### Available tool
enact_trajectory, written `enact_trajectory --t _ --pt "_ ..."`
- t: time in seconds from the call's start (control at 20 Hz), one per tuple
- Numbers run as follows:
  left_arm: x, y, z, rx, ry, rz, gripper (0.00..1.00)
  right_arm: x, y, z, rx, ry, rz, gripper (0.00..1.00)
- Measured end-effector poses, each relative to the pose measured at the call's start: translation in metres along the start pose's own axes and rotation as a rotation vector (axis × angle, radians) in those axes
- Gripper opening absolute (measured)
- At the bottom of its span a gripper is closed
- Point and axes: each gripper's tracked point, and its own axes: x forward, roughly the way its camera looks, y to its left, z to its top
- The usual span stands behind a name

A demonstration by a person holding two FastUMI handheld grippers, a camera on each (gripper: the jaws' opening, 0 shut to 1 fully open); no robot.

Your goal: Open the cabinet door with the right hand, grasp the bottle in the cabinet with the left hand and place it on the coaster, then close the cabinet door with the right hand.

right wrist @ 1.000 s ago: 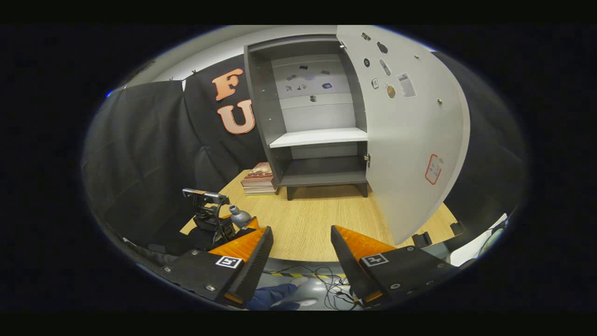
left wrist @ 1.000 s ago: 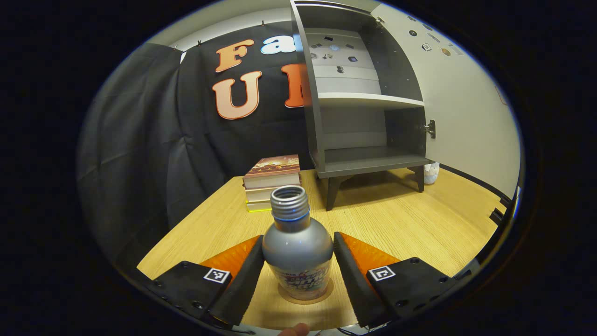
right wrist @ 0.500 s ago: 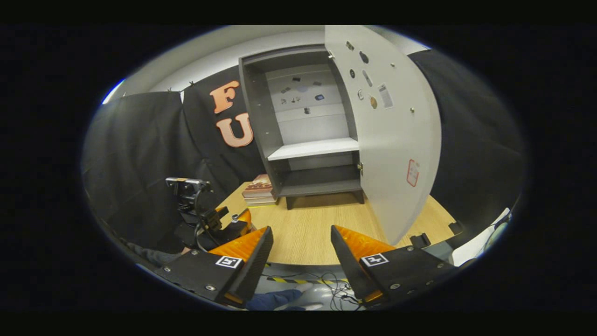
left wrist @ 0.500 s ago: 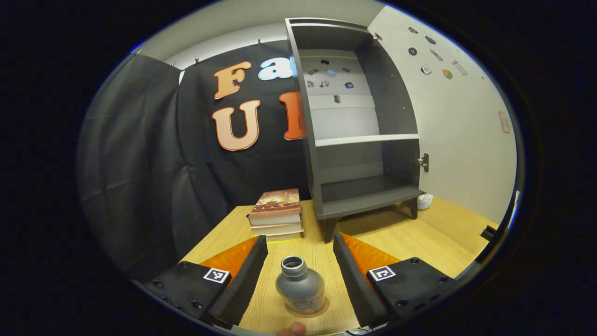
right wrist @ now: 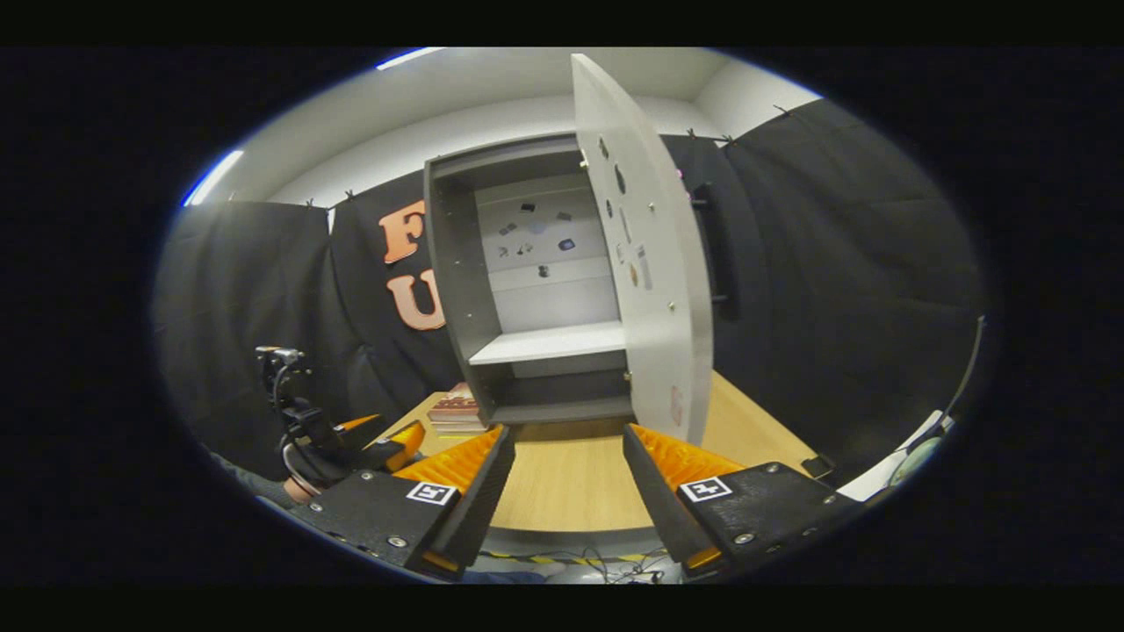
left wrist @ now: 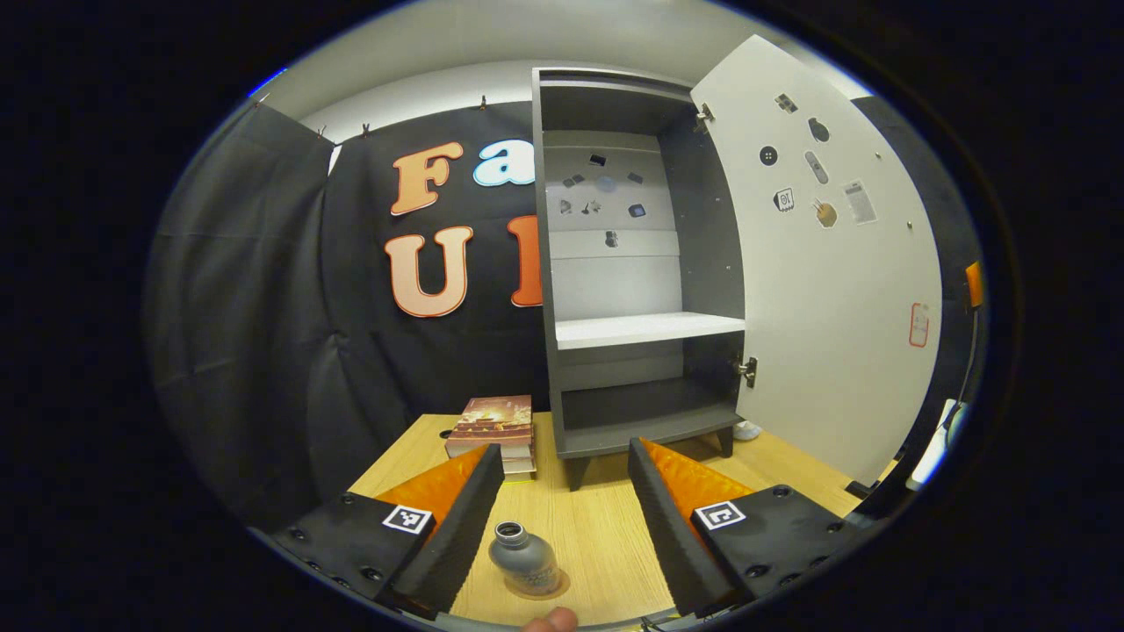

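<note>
On the desk (left wrist: 606, 535), near its front edge, the grey bottle (left wrist: 524, 557) stands upright on a round coaster (left wrist: 555, 583), uncapped, with nothing touching it. Over it hang the left tongs (left wrist: 565, 518), their orange-and-black fingers spread wide, the bottle sitting low between them and a little toward one side, clear of both. Farther back, a small stack of books (left wrist: 492, 426) lies just beside the dark grey cabinet (left wrist: 615, 263), whose white shelf (left wrist: 645, 329) and lower compartment are both bare. Its pale door (left wrist: 834, 281) stands swung wide open, dotted with small stickers on the inner face.

From the right gripper view, the right tongs (right wrist: 562, 478) are also spread apart, pinching nothing, held out in front of the desk edge and pointing toward the cabinet (right wrist: 527, 290). Its door (right wrist: 645, 263) is seen almost edge-on, and the dark bar handle (right wrist: 711, 246) on its outer face shows beyond it. Off to one side the left tongs (right wrist: 386, 434) appear too, with a hand (right wrist: 299, 487) behind them.
</note>
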Motion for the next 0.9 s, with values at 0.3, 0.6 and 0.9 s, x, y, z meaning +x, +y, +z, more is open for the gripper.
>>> enact_trajectory --t 0.3,0.6,0.9 --pt "-0.003 0.003 0.017 0.012 0.007 0.022 0.93 0.000 -0.072 0.062 -0.066 -0.094 -0.086 0.78" --pt "0.001 0.003 0.025 0.006 0.013 0.037 0.93 0.028 -0.120 0.086 -0.100 -0.115 -0.131 0.78" --pt "0.007 0.016 0.021 -0.002 0.032 0.058 0.93 0.048 -0.123 0.086 -0.096 -0.117 -0.117 0.78"
